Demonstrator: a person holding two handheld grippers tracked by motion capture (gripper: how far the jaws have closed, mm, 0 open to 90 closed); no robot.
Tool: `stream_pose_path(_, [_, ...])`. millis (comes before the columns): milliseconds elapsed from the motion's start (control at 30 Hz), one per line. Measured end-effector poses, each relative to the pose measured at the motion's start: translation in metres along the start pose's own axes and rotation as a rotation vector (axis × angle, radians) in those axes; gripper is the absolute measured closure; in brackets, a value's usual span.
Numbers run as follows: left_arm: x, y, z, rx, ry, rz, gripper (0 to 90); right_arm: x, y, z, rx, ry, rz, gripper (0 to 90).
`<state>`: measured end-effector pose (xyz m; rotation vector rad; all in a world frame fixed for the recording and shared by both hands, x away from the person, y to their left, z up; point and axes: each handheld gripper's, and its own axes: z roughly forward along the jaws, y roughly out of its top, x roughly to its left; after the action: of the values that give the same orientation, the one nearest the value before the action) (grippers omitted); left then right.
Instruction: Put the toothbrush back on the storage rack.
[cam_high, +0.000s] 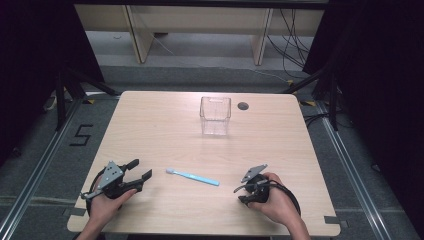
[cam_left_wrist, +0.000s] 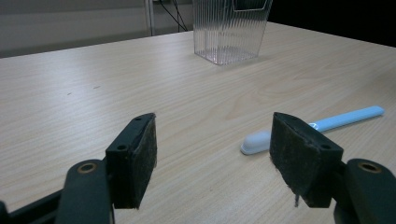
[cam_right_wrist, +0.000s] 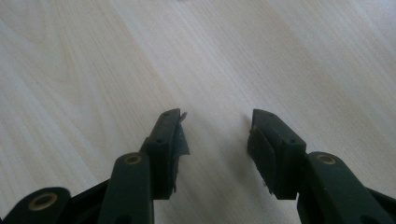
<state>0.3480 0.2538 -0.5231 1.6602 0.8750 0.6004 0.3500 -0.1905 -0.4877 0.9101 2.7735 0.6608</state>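
Left gripper view: light-blue plastic toothbrush (cam_left_wrist: 322, 125) partly hidden behind one black padded finger (cam_left_wrist: 299, 156); clear ribbed plastic container (cam_left_wrist: 229, 32), well beyond the fingers, cut off by top edge.

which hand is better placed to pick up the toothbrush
Probably left. The left tool is open and points at the toothbrush, whose white head lies just beyond its jaws. The right tool, also open, faces bare table.

light: even, bright overhead | shadows: soft | surroundings: dark | focus: slightly soft
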Motion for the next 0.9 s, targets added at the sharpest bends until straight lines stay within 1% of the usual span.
stream_pose_path(67, [0.0, 0.0, 0.0, 0.0, -0.003, 0.002, 31.7, 0.0, 0.0, 0.0, 0.0, 0.0, 0.005, 53.7])
stream_pose_path(133, [-0.001, 0.0, 0.002, 0.0, -0.022, 0.009, 31.7, 0.0, -0.001, 0.0, -0.003, -0.004, 0.007, 53.1])
stream_pose_path(167, [-0.002, 0.001, 0.003, 0.013, -0.038, 0.02, 31.7, 0.0, -0.001, 0.0, -0.004, -0.001, 0.0, 52.8])
stream_pose_path(200, [-0.002, 0.001, 0.003, 0.013, -0.038, 0.02, 31.7, 0.0, -0.001, 0.0, -0.004, -0.001, 0.0, 52.8])
stream_pose_path(233, [-0.004, 0.003, 0.003, 0.032, -0.042, 0.033, 31.7, 0.001, -0.002, -0.001, 0.003, 0.004, 0.021, 52.8])
stream_pose_path(267, [-0.007, 0.008, 0.007, 0.039, -0.072, 0.056, 32.0, -0.001, -0.002, 0.0, -0.009, 0.003, -0.006, 52.8])
stream_pose_path(300, [-0.007, 0.008, 0.007, 0.039, -0.072, 0.056, 31.9, -0.001, -0.002, 0.0, -0.009, 0.003, -0.006, 52.8])
stream_pose_path(333, [-0.01, 0.015, 0.01, 0.052, -0.098, 0.091, 31.9, -0.001, -0.002, 0.0, -0.009, 0.004, -0.009, 52.8])
stream_pose_path(367, [-0.01, 0.015, 0.01, 0.052, -0.098, 0.091, 32.1, -0.001, -0.002, 0.0, -0.009, 0.004, -0.009, 52.8])
stream_pose_path(400, [-0.012, 0.018, 0.013, 0.053, -0.116, 0.11, 32.1, -0.001, -0.002, 0.0, -0.008, 0.001, -0.005, 52.8])
stream_pose_path(433, [-0.014, 0.023, 0.016, 0.077, -0.13, 0.142, 32.3, 0.001, -0.002, -0.001, 0.006, 0.003, 0.013, 52.7])
stream_pose_path(467, [-0.015, 0.027, 0.02, 0.074, -0.154, 0.158, 32.8, -0.001, -0.001, -0.001, 0.005, 0.002, 0.0, 52.6])
stream_pose_path(500, [-0.017, 0.033, 0.025, 0.099, -0.187, 0.194, 33.0, -0.001, -0.001, -0.001, 0.005, 0.006, 0.0, 52.6])
stream_pose_path(533, [-0.017, 0.033, 0.025, 0.099, -0.187, 0.194, 33.4, -0.001, -0.001, -0.001, 0.005, 0.006, 0.0, 52.6])
stream_pose_path(567, [-0.02, 0.041, 0.032, 0.143, -0.231, 0.246, 33.8, 0.0, -0.001, 0.0, 0.011, 0.0, 0.004, 52.6])
stream_pose_path(600, [-0.02, 0.041, 0.032, 0.143, -0.231, 0.246, 33.9, 0.0, -0.001, 0.0, 0.011, 0.0, 0.004, 52.6])
stream_pose_path(633, [-0.021, 0.044, 0.036, 0.168, -0.256, 0.275, 33.9, 0.0, 0.0, 0.0, 0.013, 0.007, 0.006, 52.6])
stream_pose_path(667, [-0.023, 0.048, 0.041, 0.191, -0.293, 0.306, 34.2, -0.001, 0.0, 0.0, 0.011, 0.01, -0.013, 52.6])
stream_pose_path(733, [-0.025, 0.053, 0.049, 0.24, -0.34, 0.358, 35.5, -0.001, 0.001, 0.0, 0.018, 0.008, -0.011, 52.5])
stream_pose_path(767, [-0.026, 0.056, 0.053, 0.277, -0.365, 0.389, 35.5, -0.001, 0.001, 0.0, 0.018, 0.008, -0.011, 52.5])
stream_pose_path(800, [-0.027, 0.058, 0.058, 0.307, -0.389, 0.412, 37.1, -0.001, 0.001, -0.001, 0.025, 0.008, -0.004, 52.5])
stream_pose_path(867, [-0.029, 0.063, 0.068, 0.358, -0.436, 0.46, 38.2, -0.001, 0.002, -0.001, 0.027, 0.008, -0.005, 52.4])
stream_pose_path(900, [-0.029, 0.065, 0.071, 0.382, -0.451, 0.479, 39.5, -0.001, 0.002, -0.001, 0.029, 0.007, -0.002, 52.4])
